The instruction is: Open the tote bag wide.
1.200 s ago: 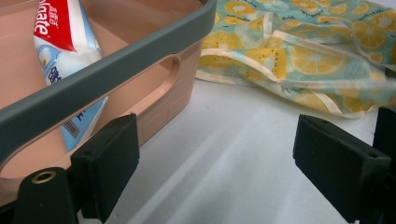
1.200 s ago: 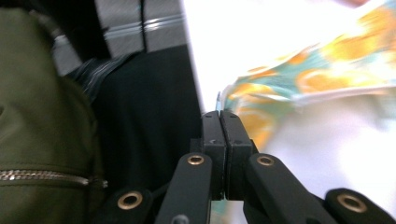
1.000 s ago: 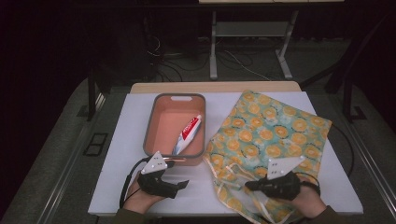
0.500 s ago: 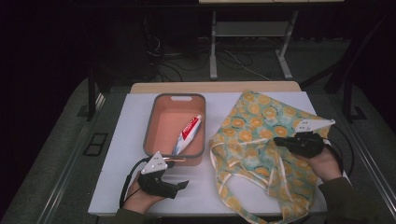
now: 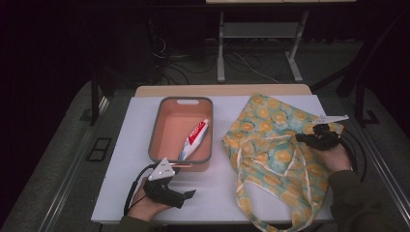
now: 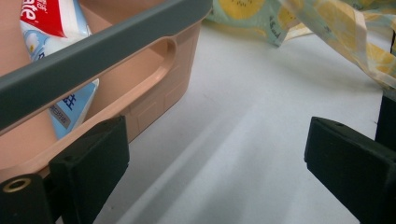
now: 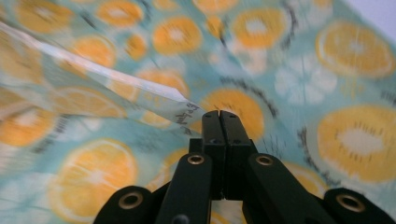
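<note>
Right tool (image 7: 219, 116) clamped tight on orange-print bag (image 7: 299, 70) fabric.

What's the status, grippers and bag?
Left gripper jaws just opening, nothing between them, beside the tray. Right gripper shut on the bag's edge. Toothpaste in the tray. Nothing in the way.

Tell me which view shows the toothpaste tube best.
The high view: the whole tube shows there, lying slantwise in the bin. The left gripper view catches part of it behind the bin's grey rim, cut off by the frame. The right gripper view looks at the bag instead.
</note>
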